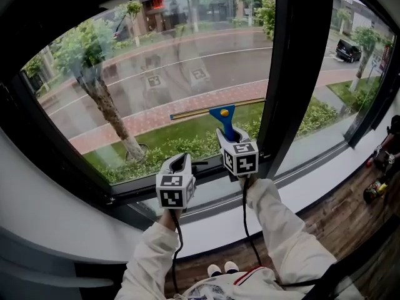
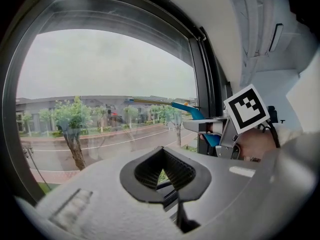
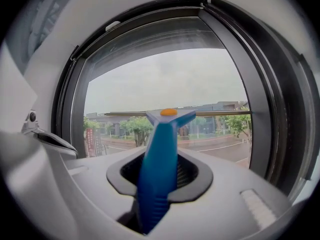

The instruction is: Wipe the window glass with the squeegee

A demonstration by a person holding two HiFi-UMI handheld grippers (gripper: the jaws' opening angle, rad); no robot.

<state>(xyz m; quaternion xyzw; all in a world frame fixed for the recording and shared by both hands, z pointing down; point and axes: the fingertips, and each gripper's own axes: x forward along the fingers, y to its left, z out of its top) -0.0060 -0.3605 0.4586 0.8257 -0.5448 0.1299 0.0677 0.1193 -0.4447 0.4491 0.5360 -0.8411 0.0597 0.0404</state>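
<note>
Right gripper view has the right gripper [image 3: 161, 170] pinching the blue handle of the squeegee [image 3: 160, 139], whose blade lies roughly level against the window glass [image 3: 165, 79], while just beside it the left gripper [image 2: 163, 168] holds nothing, jaws pressed together, a wet street [image 1: 187, 64] beyond.

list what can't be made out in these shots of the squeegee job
- Head view: whether the squeegee blade actually presses on the window glass; it is seen face-on and no view shows it from the side.
- Right gripper view: the handle's lower end, buried between the right gripper jaws.
- Head view: the small items on the floor, tiny and near the right edge.
- Right gripper view: print on the red sign outside, too small.
</note>
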